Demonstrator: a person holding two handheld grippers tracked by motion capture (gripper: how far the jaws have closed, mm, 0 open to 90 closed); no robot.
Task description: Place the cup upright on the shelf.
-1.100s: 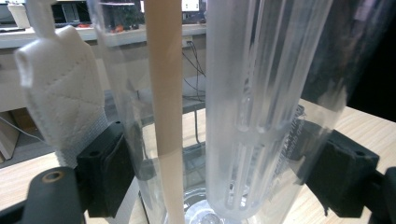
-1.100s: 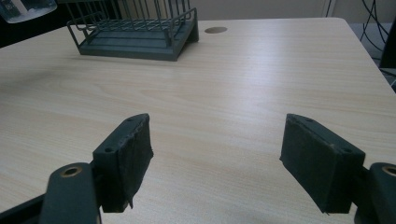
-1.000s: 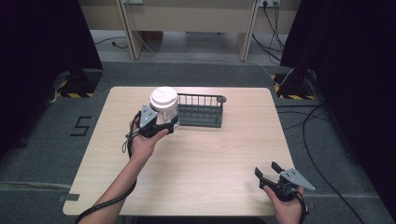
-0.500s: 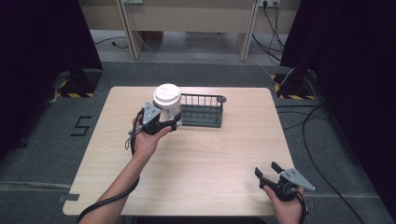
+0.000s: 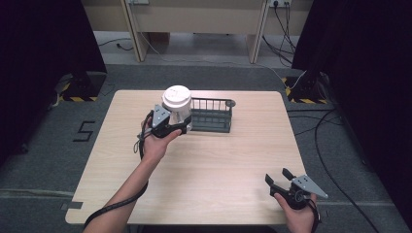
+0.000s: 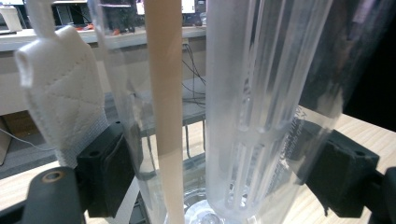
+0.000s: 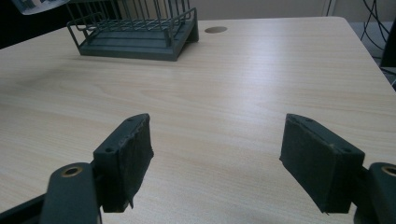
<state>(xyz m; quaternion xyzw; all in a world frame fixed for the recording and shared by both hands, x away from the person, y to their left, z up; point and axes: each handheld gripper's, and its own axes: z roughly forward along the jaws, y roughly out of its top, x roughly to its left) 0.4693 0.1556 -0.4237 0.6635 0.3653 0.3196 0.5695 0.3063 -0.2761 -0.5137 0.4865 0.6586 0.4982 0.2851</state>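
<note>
Two black pads of the left claw press against the sides of a clear plastic jar, one on each flank, so this claw is clamped on the jar. Seen along the left gripper view, the jar's see-through wall shows a ribbed transparent insert running up its middle, and a pale beige strip standing upright beside it; whether that strip is inside the jar or on its wall I cannot tell. From the high view the jar carries a white lid and is held upright above the bench, just at the left end of a dark wire rack that stands toward the far edge; whether jar and rack touch is not clear. The rack's slots look bare in the right gripper view. The right claw sits well apart, low over the near right corner of the bench, its two pads spread wide with only wood grain between them.
</note>
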